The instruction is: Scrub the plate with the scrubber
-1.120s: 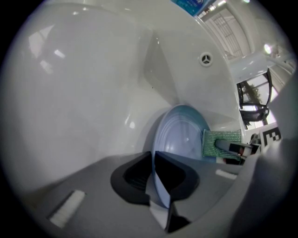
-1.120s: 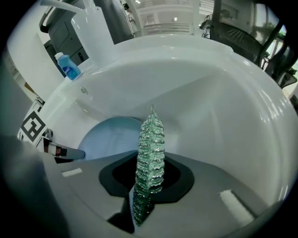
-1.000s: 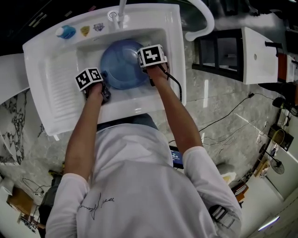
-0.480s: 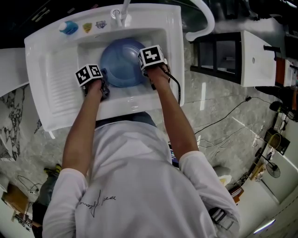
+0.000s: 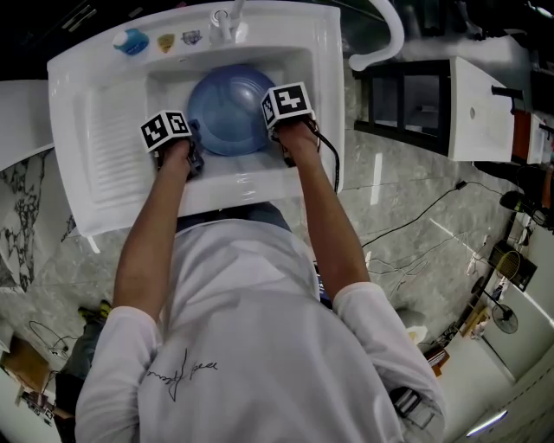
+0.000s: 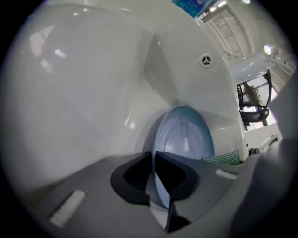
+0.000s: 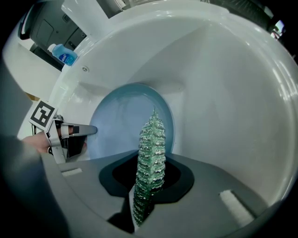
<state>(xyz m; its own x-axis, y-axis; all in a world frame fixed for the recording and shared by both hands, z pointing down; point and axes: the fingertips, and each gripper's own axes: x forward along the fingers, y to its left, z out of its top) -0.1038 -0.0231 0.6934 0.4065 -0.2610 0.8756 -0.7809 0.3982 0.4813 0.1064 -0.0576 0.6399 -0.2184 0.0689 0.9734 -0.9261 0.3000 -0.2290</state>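
I see the blue plate [image 5: 227, 108] sitting in the basin of the white sink [image 5: 104, 147], just on the near side of the faucet [image 5: 227, 22]. My left gripper [image 6: 156, 186] is clamped on the plate's left rim, jaws pinched tight against it. My right gripper [image 7: 146, 186] is closed on the green scrubber [image 7: 150, 158] (a glittery mesh pad, upright between the jaws) at the plate's right side. I cannot tell whether the pad touches the plate. A blue bottle [image 5: 132, 40] stands on the sink's far left ledge.
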